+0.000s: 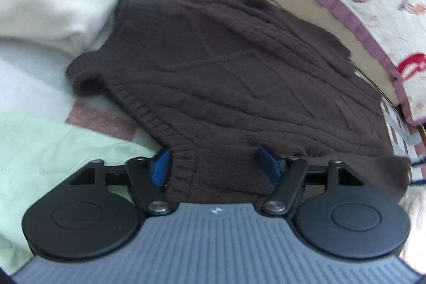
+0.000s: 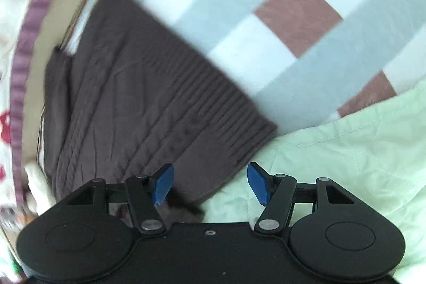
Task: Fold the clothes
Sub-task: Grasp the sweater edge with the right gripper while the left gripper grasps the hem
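Your left tongs (image 1: 215, 164) stood apart, straddling the ribbed hem of the brown sweater (image 1: 226, 65) on the checked bed cover (image 2: 279, 25). Right tongs (image 2: 210, 182) gaped too, over its corner. Best, I judged, to bite deep into the rib, both layers together.

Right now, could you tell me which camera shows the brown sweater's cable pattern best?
The left wrist view: the brown sweater fills it, its diamond cables clear. The right wrist view shows it blurred, mostly the ribbed hem.

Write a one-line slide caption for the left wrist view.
Open left tool straddles the brown knit sweater's ribbed hem on a checked blanket.
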